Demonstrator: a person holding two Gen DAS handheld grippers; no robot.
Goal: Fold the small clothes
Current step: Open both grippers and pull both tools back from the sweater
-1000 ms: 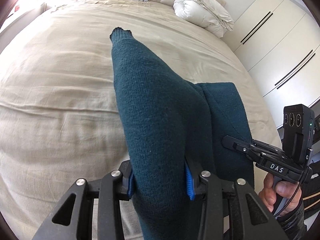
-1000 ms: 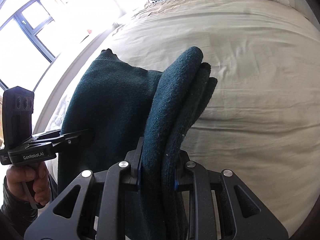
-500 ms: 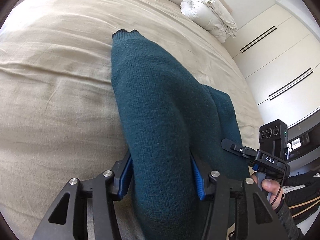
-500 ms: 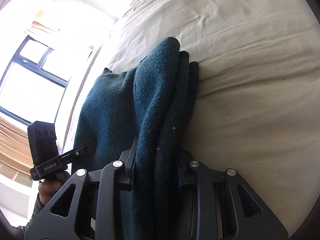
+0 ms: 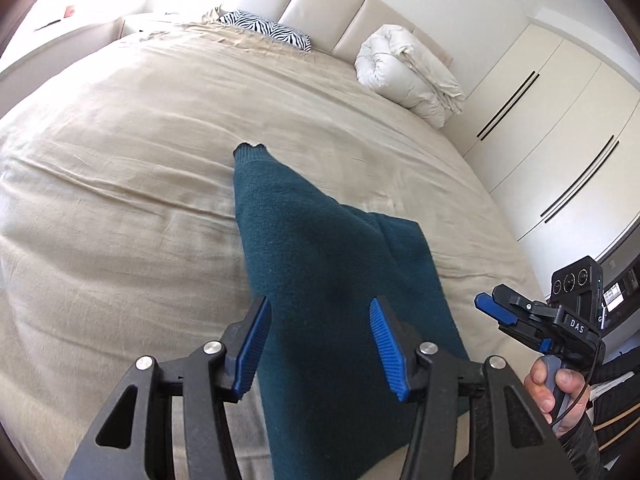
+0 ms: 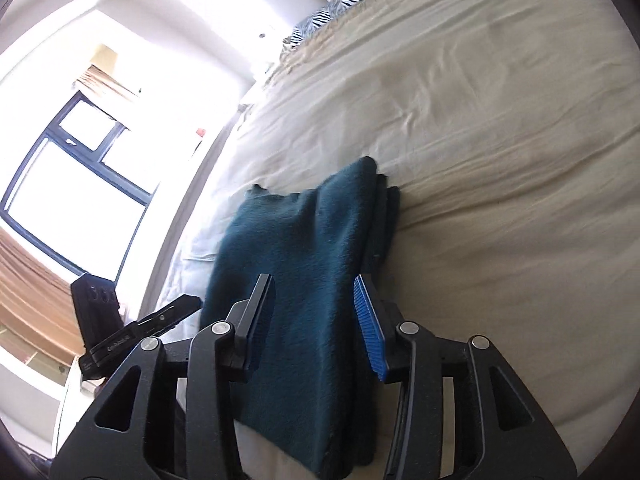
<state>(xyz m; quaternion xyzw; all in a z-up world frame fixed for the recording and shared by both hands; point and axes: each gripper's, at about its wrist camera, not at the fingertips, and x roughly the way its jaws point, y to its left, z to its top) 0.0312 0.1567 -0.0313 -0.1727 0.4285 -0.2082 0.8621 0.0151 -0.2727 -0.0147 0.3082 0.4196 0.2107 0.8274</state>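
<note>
Beige bed (image 5: 120, 208), folded teal knit (image 5: 320, 280) lying flat, L gripper (image 5: 318, 338) & R gripper (image 6: 316, 320) jaws just opened, apart, not gripping

- A beige bedsheet (image 5: 140, 184) is spread wrinkled across most of both frames.
- A zebra-print pillow (image 5: 266, 34) is seen at the upper centre of the left wrist view, against a cream padded headboard (image 5: 320, 8).
- A rolled white duvet (image 5: 408, 74) is laid at the upper right.
- White wardrobe doors (image 5: 560, 128) with dark slim handles are seen at the right edge.
- A dark-framed window (image 6: 76, 168) is shown at the left of the right wrist view.
</note>
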